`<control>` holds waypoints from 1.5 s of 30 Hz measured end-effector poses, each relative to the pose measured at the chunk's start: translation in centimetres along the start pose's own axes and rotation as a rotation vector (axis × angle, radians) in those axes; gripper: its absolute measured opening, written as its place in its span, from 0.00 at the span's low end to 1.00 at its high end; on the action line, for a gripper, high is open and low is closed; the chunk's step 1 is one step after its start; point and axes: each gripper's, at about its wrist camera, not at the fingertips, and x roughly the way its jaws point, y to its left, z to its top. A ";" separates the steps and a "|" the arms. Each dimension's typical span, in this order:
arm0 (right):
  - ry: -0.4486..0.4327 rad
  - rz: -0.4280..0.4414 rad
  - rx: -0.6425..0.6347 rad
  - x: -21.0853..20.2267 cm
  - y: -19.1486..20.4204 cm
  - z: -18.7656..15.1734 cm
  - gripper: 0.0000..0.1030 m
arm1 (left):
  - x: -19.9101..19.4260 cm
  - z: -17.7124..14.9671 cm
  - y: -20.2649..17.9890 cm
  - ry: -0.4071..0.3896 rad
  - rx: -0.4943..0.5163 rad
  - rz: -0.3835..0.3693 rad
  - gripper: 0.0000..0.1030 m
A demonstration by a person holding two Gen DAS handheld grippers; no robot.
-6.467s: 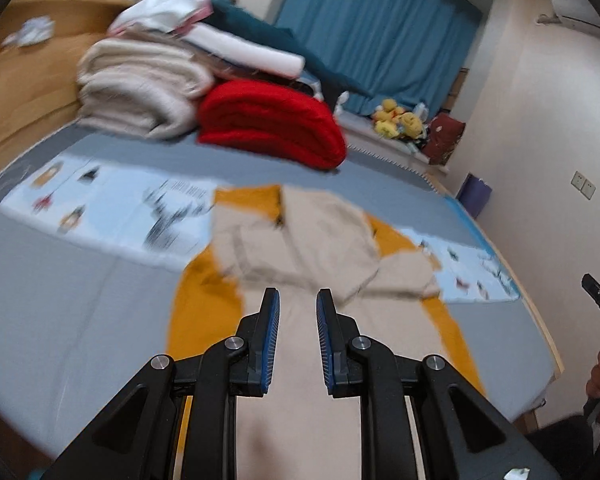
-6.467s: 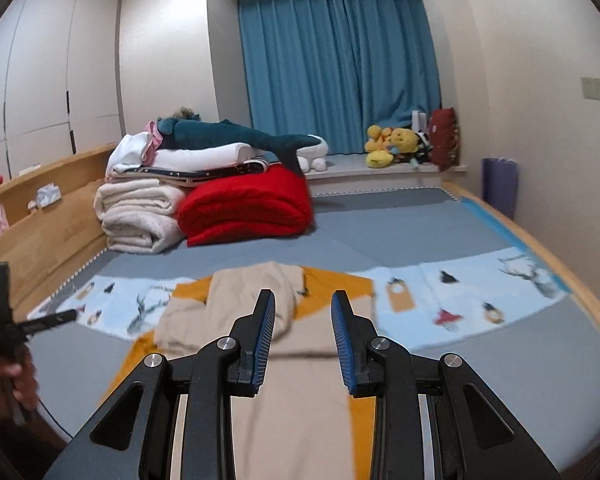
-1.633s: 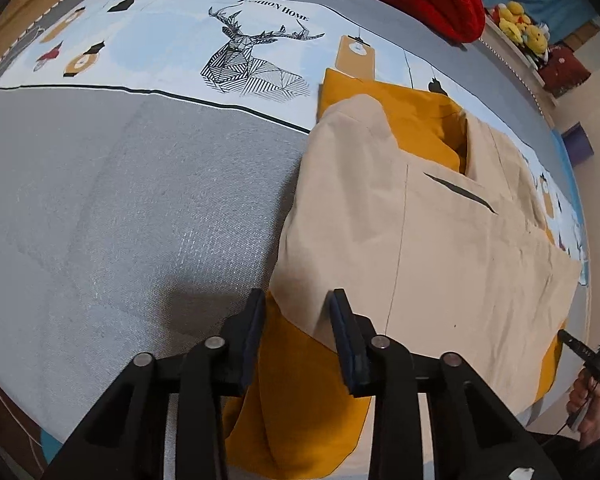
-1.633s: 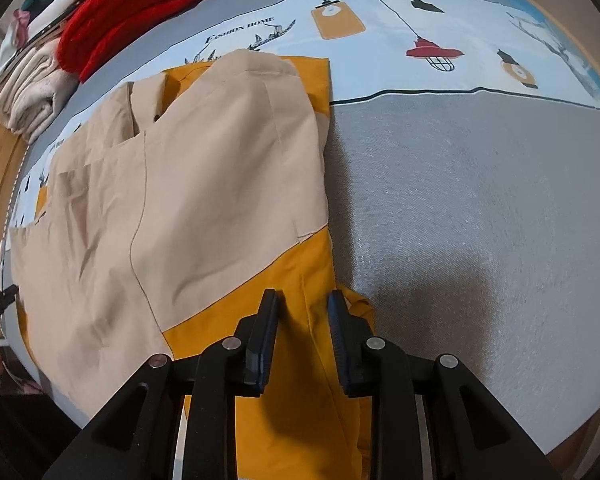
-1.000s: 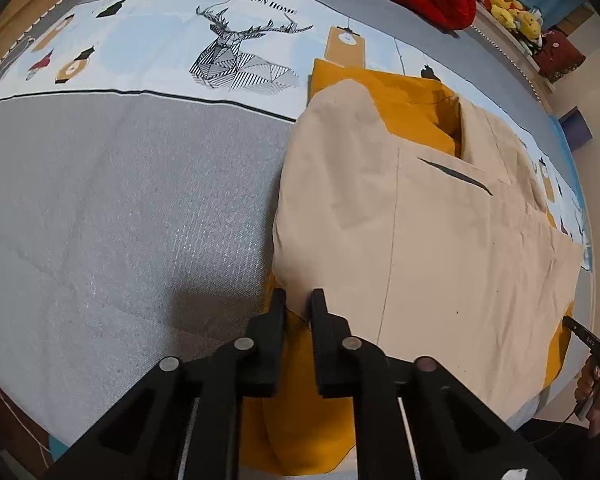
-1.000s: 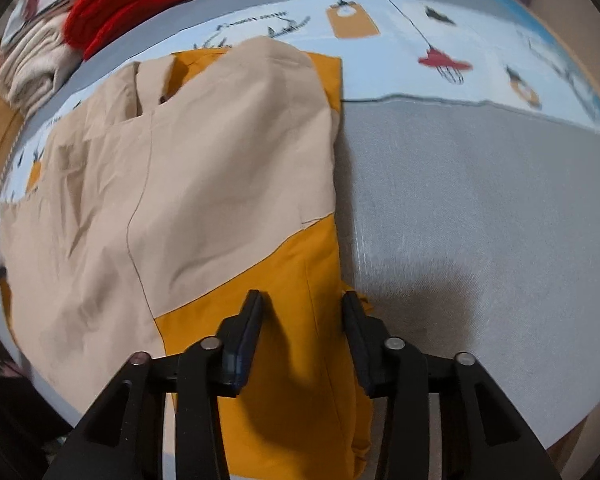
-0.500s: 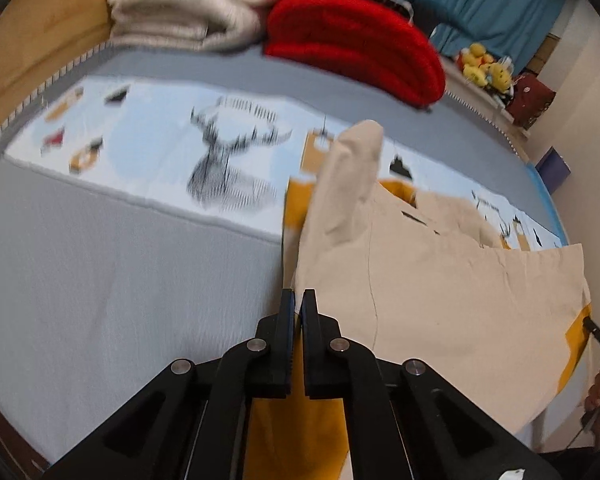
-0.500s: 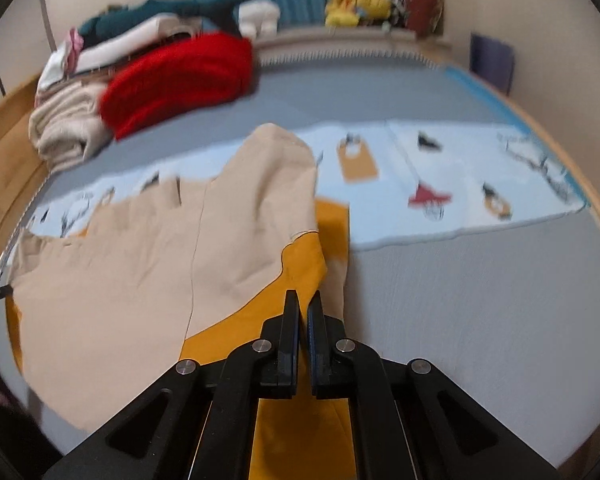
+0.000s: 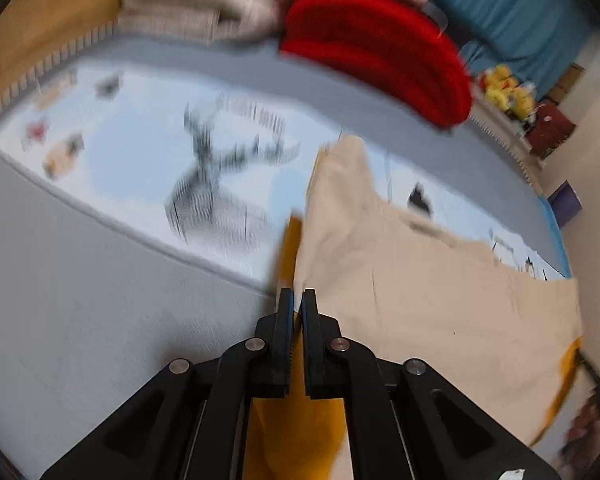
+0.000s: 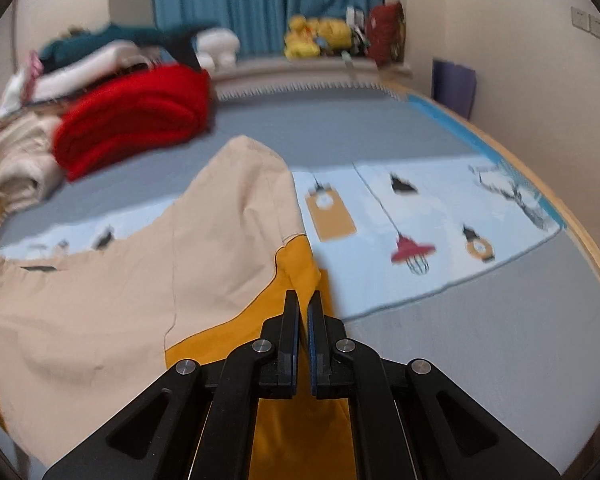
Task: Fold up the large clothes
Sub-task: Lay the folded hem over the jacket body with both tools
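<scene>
With both jaws clamped tight on the near hem of the beige-and-orange garment (image 10: 148, 280), one corner in the left gripper (image 9: 296, 300) and the other in the right gripper (image 10: 304, 300), the cloth hangs raised off the bed (image 10: 480, 352) at this end while its far part lies on the printed sheet. The lengthwise fold looks to be in hand. Next, I'd judge, both corners must travel forward together, level, to land squarely on the far edge.

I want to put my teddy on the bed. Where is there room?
The grey bed cover right of the beige and orange garment is bare, also between it and the window ledge. The corner with the red blanket and towels is crowded.
</scene>
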 end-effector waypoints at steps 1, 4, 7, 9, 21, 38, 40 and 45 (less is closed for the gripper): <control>0.061 0.007 0.015 1.4 -0.3 -0.2 0.11 | 0.8 -0.1 0.2 0.042 -0.018 -0.001 0.11; 0.205 0.049 0.048 3.8 -1.4 -1.3 0.18 | 1.6 -0.7 0.6 0.113 -0.027 -0.002 0.29; 0.324 0.057 0.028 5.1 -2.0 -2.8 0.27 | 1.9 -2.0 1.0 0.198 -0.013 -0.002 0.40; 0.382 0.051 0.008 5.3 -2.3 -3.8 0.36 | 2.2 -2.9 1.8 0.252 -0.016 0.006 0.39; 0.230 0.064 0.072 1.3 -3.6 -3.9 0.02 | -1.6 -4.0 1.6 0.071 0.050 0.021 0.00; 0.319 0.184 -0.236 0.4 0.2 -6.5 0.12 | 2.5 -10.4 -0.2 0.443 0.327 0.070 0.11; 0.427 0.100 -0.347 2.6 0.9 -8.7 0.12 | 2.7 -9.4 1.5 0.439 0.210 0.049 0.06; 0.485 0.057 -0.355 3.6 0.2 -9.8 0.12 | 0.9 -8.6 0.4 0.365 0.254 0.084 0.06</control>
